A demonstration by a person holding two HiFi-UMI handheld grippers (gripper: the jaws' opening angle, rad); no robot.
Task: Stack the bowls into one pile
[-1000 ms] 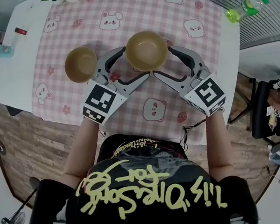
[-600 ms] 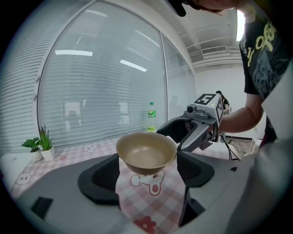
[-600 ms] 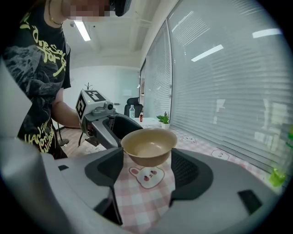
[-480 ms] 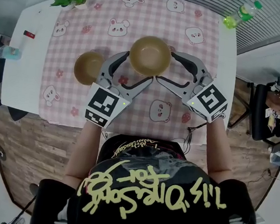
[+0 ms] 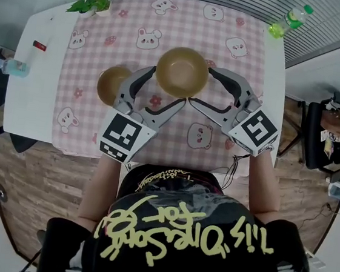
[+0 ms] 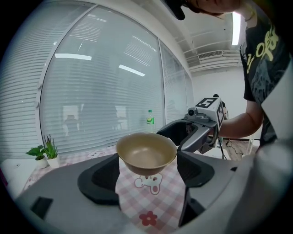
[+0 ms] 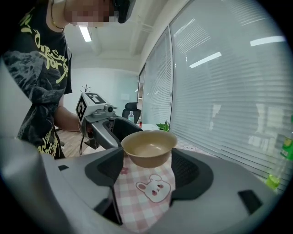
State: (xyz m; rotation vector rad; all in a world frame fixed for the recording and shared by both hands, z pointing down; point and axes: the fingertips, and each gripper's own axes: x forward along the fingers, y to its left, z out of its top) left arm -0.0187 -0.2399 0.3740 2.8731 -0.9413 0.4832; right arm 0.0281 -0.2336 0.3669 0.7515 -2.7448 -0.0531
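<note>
A tan bowl [image 5: 182,71] hangs in the air above the pink checked tablecloth [image 5: 189,25], carried by both grippers. My left gripper [image 5: 166,86] grips it from the left and my right gripper [image 5: 200,86] from the right, each with its jaws wide around the bowl's wall. In the left gripper view the bowl [image 6: 146,153] sits between the pads [image 6: 112,170], with the right gripper [image 6: 197,132] behind it. The right gripper view shows the same bowl [image 7: 149,148] above the bear print. A second tan bowl [image 5: 113,83] rests on the cloth at the left, partly hidden by my left gripper.
A green bottle [image 5: 289,19] stands at the table's far right corner and a small plant [image 5: 90,2] at the far left. A clear bottle [image 5: 12,67] and a small red thing [image 5: 40,45] lie on the white left edge. A chair [image 5: 328,138] stands right of the table.
Both grippers have risen together with the bowl between them, and it now hangs higher over the cloth. The second bowl has stayed where it was.
</note>
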